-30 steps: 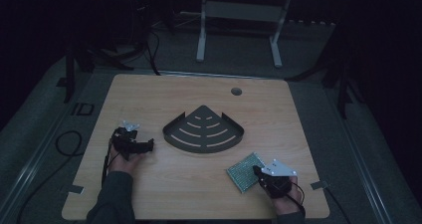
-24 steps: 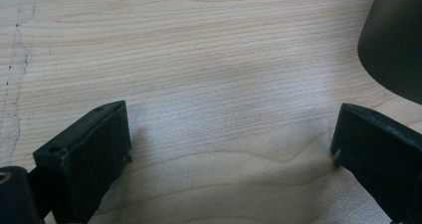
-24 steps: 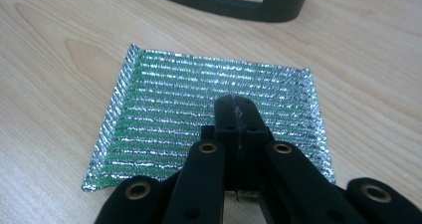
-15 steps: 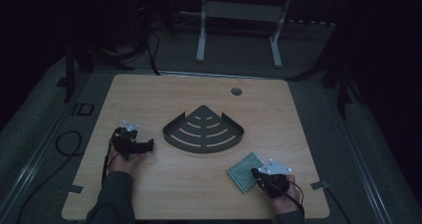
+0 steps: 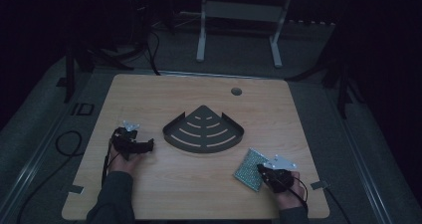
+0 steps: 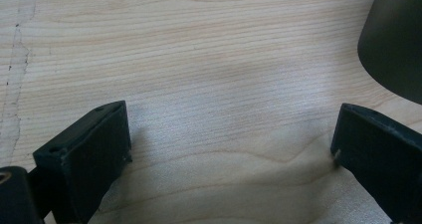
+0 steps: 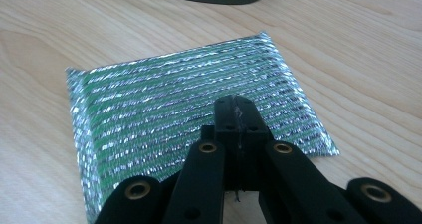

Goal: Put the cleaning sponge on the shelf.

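Little has shifted since the earlier frames: only the right gripper (image 5: 264, 172) has edged slightly at the near corner of the silvery foil pouch (image 5: 251, 168), while the left gripper (image 5: 144, 145) stays put. From largest to smallest, the wooden tabletop (image 5: 149, 99) carries a dark slotted corner shelf (image 5: 204, 133) at its middle, then the pouch near the front right, just apart from the shelf's curved edge. In the right gripper view the fingers (image 7: 234, 115) are pressed together, their tip lying over the pouch's (image 7: 189, 114) near edge; whether foil is pinched between them cannot be told. In the left gripper view the left fingers (image 6: 94, 149) stand spread over bare wood. The pouch looks light, thin, crinkly and slick, with something green inside; it would likely flex when lifted, so an edge or corner seam seems the best hold.
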A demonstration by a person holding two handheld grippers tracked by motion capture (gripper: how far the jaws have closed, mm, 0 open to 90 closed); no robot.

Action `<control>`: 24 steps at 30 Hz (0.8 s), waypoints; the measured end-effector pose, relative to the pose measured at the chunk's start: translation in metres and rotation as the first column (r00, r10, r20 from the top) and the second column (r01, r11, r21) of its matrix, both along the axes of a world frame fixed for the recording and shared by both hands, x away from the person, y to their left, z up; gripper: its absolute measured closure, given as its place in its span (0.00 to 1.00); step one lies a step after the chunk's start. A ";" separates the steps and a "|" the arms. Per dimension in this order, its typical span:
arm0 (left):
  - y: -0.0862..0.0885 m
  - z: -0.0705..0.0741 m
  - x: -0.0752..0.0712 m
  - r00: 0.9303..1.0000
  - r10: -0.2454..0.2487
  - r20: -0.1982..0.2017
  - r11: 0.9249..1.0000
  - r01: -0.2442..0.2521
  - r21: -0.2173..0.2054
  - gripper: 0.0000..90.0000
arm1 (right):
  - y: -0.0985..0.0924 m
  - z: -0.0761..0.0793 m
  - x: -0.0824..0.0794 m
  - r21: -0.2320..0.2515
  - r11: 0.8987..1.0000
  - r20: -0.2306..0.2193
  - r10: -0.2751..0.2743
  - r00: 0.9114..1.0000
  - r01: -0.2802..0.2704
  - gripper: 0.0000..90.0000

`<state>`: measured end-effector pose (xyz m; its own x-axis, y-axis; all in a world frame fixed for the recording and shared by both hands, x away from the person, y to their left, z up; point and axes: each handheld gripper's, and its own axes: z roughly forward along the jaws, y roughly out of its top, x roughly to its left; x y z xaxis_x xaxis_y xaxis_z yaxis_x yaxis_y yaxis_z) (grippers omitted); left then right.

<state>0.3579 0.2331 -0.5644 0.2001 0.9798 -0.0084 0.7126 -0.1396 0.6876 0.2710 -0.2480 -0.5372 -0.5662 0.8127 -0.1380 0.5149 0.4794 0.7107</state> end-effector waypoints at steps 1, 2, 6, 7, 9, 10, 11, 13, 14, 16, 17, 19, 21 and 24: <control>0.000 0.000 0.000 1.000 0.000 0.000 1.000 0.000 0.000 0.03 | -0.001 0.000 0.000 -0.001 1.000 0.000 -0.008 1.000 0.008 1.00; 0.000 0.000 0.000 1.000 0.000 0.000 1.000 0.000 0.000 0.03 | -0.004 0.000 0.002 -0.002 1.000 -0.002 -0.020 1.000 0.020 1.00; 0.000 0.000 0.000 1.000 0.000 0.000 1.000 0.000 0.000 0.03 | -0.009 0.001 0.004 -0.010 0.999 0.002 -0.034 0.999 0.034 1.00; 0.000 0.000 0.000 1.000 0.000 0.000 1.000 0.000 0.000 0.03 | -0.011 0.001 0.006 -0.016 0.999 0.001 -0.041 0.999 0.041 1.00; 0.000 0.000 0.000 1.000 0.000 0.000 1.000 0.000 0.000 0.03 | -0.012 0.001 0.007 -0.021 0.999 0.003 -0.044 0.999 0.044 1.00; 0.000 0.000 0.000 1.000 0.000 0.000 1.000 0.000 0.000 0.03 | -0.012 0.001 0.008 -0.024 0.999 0.004 -0.048 0.999 0.048 1.00; 0.000 0.000 0.000 1.000 0.000 0.000 1.000 0.000 0.000 0.03 | -0.013 0.001 0.010 -0.023 0.999 0.002 -0.048 0.999 0.048 1.00; 0.000 0.000 0.000 1.000 0.000 0.000 1.000 0.000 0.000 0.03 | -0.014 0.001 0.011 -0.022 0.998 0.001 -0.051 0.999 0.051 1.00; 0.000 0.000 0.000 1.000 0.000 0.000 1.000 0.000 0.000 0.03 | -0.015 0.001 0.014 -0.021 0.998 -0.002 -0.053 0.999 0.053 1.00; 0.000 0.000 0.000 1.000 0.000 0.000 1.000 0.000 0.000 0.03 | -0.017 0.001 0.019 -0.019 0.999 -0.002 -0.048 0.999 0.048 1.00; 0.000 0.000 0.000 1.000 0.000 0.000 1.000 0.000 0.000 0.03 | -0.017 0.001 0.019 -0.019 0.999 -0.002 -0.048 0.999 0.048 1.00; 0.000 0.000 0.000 1.000 0.000 0.000 1.000 0.000 0.000 0.03 | -0.017 0.001 0.022 -0.021 0.999 -0.003 -0.040 0.999 0.040 1.00; 0.000 0.000 0.000 1.000 0.000 0.000 1.000 0.000 0.000 0.03 | -0.016 0.001 0.025 -0.029 0.999 0.000 -0.027 1.000 0.027 1.00; 0.000 0.000 0.000 1.000 0.000 0.001 1.000 0.000 0.000 0.03 | -0.013 0.000 0.027 -0.041 0.999 0.003 -0.001 1.000 0.001 1.00</control>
<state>0.3579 0.2331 -0.5645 0.1998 0.9798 -0.0085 0.7122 -0.1392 0.6881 0.2977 -0.2610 -0.5367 -0.5650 0.8067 -0.1731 0.5131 0.5078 0.6920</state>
